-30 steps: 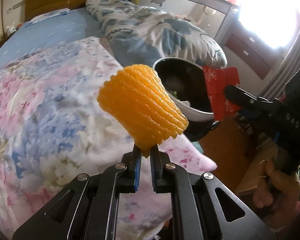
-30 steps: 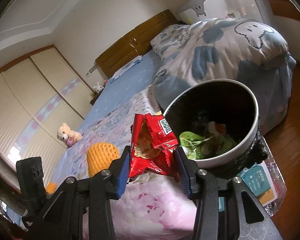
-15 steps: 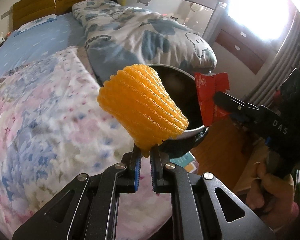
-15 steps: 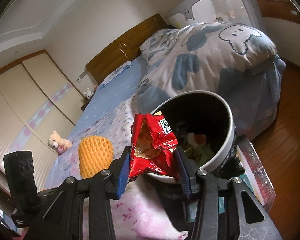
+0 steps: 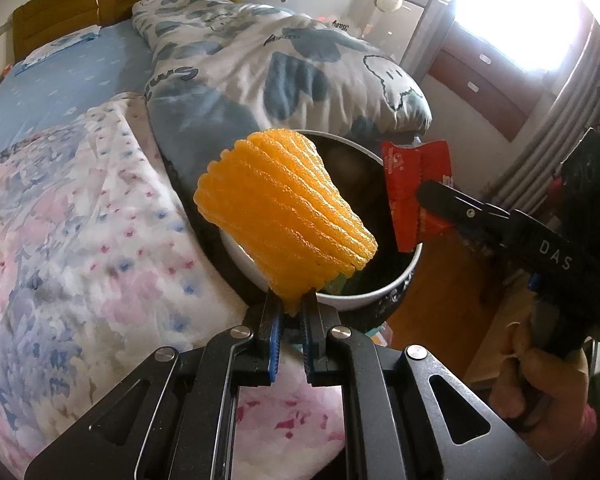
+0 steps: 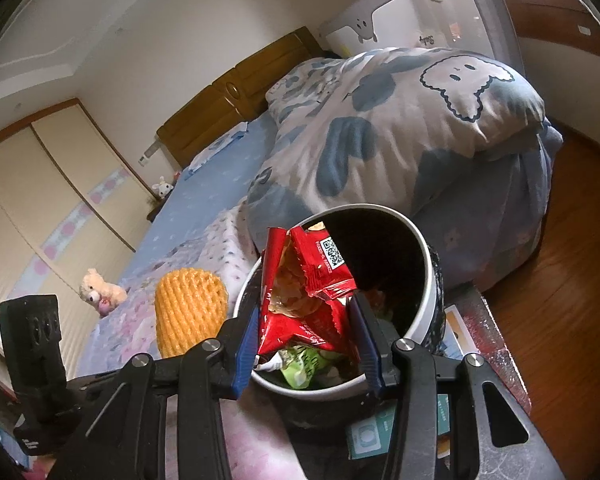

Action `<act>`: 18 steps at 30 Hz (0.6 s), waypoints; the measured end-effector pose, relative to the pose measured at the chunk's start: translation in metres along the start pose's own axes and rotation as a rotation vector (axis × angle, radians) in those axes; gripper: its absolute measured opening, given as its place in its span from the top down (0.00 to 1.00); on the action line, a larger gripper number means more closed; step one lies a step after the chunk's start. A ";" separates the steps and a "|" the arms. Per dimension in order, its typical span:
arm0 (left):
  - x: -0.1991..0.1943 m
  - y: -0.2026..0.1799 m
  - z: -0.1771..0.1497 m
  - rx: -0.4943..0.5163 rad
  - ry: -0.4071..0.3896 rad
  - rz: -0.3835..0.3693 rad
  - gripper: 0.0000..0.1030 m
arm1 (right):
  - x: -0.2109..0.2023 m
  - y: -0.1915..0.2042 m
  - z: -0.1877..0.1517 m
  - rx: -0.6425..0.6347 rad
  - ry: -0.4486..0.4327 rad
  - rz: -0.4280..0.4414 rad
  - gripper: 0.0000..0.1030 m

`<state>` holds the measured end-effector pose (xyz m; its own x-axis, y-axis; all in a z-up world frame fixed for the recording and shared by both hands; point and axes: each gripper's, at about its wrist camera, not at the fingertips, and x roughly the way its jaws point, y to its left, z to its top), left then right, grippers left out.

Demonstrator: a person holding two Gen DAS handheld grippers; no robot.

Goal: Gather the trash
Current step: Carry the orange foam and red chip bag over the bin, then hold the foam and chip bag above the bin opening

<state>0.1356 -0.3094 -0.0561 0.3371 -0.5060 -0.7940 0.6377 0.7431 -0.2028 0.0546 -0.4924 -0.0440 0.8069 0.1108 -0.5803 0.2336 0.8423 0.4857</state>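
The left gripper [image 5: 288, 312], clenched on the orange foam net [image 5: 284, 216], needed to clear the bin [image 6: 418, 280] rim before letting go; the right gripper [image 6: 306, 332], gripping the red wrapper [image 6: 304, 292], already hung over the bin's mouth and could simply release. Left lay the floral bed [image 5: 80, 220]; right, wooden floor [image 6: 560, 280].

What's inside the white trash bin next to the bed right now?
In the trash bin: a green wrapper and other scraps. The red snack packet held in front covers much of the bottom, so the rest can't be seen.
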 end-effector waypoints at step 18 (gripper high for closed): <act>0.017 -0.007 0.012 0.010 0.018 0.010 0.93 | 0.021 -0.011 0.011 -0.001 0.036 -0.016 0.56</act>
<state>0.1446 -0.3286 -0.0613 0.3315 -0.4903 -0.8061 0.6415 0.7436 -0.1885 0.0748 -0.5048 -0.0542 0.7830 0.1162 -0.6111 0.2457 0.8448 0.4754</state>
